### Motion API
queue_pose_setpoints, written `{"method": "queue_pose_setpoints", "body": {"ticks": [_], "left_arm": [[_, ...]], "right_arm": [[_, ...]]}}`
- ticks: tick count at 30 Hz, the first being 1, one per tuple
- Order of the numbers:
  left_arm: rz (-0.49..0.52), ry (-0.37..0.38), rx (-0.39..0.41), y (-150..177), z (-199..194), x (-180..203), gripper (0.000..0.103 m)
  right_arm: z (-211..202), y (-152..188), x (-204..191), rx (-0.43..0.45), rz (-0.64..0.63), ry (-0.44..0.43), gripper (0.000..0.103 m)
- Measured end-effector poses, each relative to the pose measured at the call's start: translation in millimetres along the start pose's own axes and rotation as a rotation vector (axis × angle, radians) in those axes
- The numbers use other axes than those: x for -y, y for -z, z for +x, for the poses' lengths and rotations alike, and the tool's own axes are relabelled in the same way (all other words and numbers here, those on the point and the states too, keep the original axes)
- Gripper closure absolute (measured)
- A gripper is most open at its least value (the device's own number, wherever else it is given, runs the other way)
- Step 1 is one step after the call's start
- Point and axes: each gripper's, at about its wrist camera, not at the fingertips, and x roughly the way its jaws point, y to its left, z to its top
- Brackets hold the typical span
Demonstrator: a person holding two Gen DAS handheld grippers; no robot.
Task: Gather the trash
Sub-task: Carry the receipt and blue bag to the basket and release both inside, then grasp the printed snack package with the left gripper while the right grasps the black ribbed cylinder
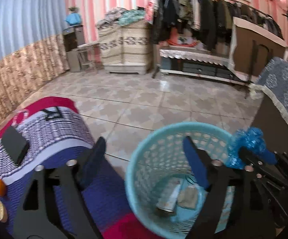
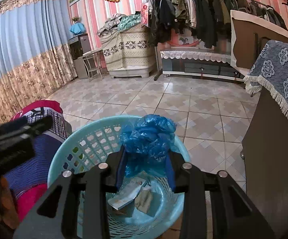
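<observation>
With the left gripper [image 1: 144, 153] spread wide and empty, the right gripper [image 2: 146, 165], clamping the blue bag [image 2: 147, 137], should release it over the basket [image 2: 68, 149] at lower centre.

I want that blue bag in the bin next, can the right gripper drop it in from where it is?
Probably yes. The right gripper holds the blue bag over the bin, whose mouth is uncovered. The left gripper is open beside it and holds nothing.

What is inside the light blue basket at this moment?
At the bottom of the basket lie a flat printed packet and a brownish crumpled scrap. The right tongs, gripping a blue plastic bag, hide part of the bottom.
</observation>
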Motion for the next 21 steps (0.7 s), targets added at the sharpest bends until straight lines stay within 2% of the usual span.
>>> {"method": "queue_pose_setpoints", "body": {"ticks": [1, 3, 6, 10, 12, 17, 21], "left_arm": [[-0.009, -0.015, 0.004, -0.3, -2.6, -5.2, 0.017], [-0.022, -0.034, 0.001, -1.2, -6.8, -16.4, 0.015], [-0.04, -0.071, 0.0, -0.9, -15.1, -32.3, 0.011], [-0.083, -0.066, 0.004, -1.0, -28.7, -49.7, 0.01], [-0.105, -0.07, 0.019, -2.0, -40.7, -60.1, 0.006], [-0.137, -0.095, 0.063, -2.0, -74.5, -84.8, 0.006], [-0.152, -0.131, 0.075, 4.2, -98.7, -107.9, 0.006]], "right_arm": [[0.7, -0.1, -1.8, 0.002, 0.002, -0.002, 0.062], [0.4, -0.7, -5.6, 0.016, 0.007, -0.005, 0.042], [-3.1, -1.9, -13.1, 0.034, -0.009, -0.007, 0.034], [-9.8, -5.1, -23.2, 0.062, -0.038, 0.016, 0.019], [-15.0, -6.6, -27.5, 0.075, -0.044, 0.013, 0.013], [-30.9, -8.8, -44.3, 0.094, -0.047, -0.016, 0.01], [-49.3, -11.7, -71.1, 0.118, -0.063, -0.074, 0.01]]}}
